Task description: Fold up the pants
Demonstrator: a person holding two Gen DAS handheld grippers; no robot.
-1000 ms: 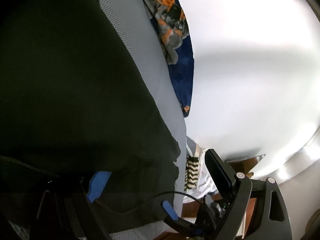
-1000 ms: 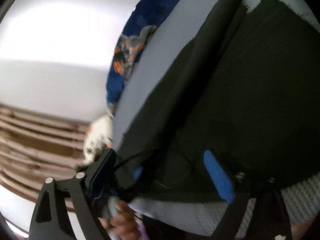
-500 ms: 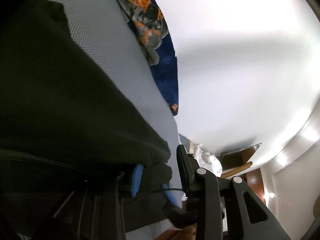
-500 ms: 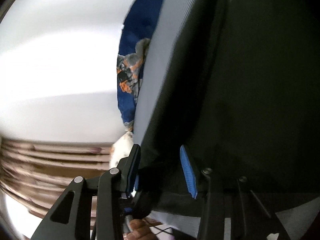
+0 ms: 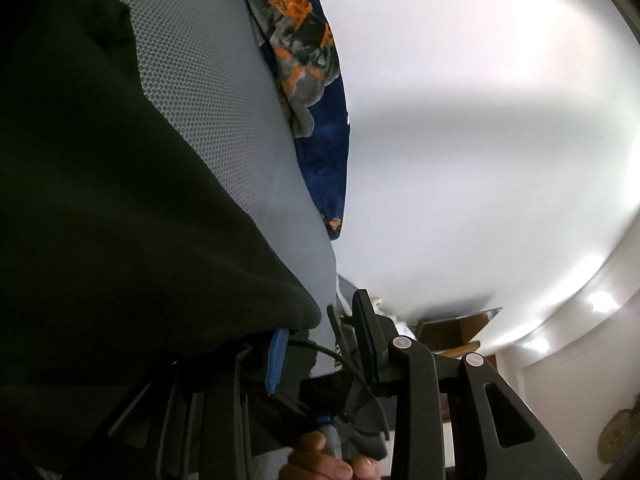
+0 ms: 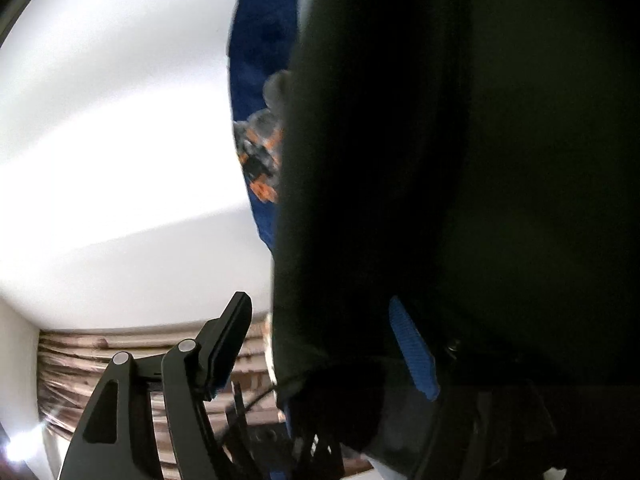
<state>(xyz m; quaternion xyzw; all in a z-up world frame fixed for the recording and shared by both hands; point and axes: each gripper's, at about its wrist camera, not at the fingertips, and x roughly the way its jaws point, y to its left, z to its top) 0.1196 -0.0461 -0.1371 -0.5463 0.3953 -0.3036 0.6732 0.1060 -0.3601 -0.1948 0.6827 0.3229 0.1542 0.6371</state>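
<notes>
The dark pants (image 5: 120,208) lie on a grey mesh surface (image 5: 224,112) and fill the left half of the left wrist view. My left gripper (image 5: 320,314) is at their near edge with narrow jaws, shut on a fold of the cloth. The tip of its blue pad (image 5: 276,356) is tucked under that fold. In the right wrist view the pants (image 6: 460,184) hang close and fill the right side. My right gripper (image 6: 316,302) straddles their edge with its jaws opening. Its black finger (image 6: 232,340) stands clear of the cloth, and the blue pad (image 6: 412,352) lies against it.
A blue cushion (image 5: 320,120) with an orange and grey print lies beyond the mesh surface; the cushion (image 6: 260,120) also shows beside the pants. A white wall (image 5: 480,160) is behind. A hand (image 5: 320,460) is low between my left fingers. Wooden slats (image 6: 100,348) are at lower left.
My left jaws went from wide to narrow on the pants' edge and rose slightly. My right gripper rolled and came closer to the cloth; its jaws narrowed, then widened again.
</notes>
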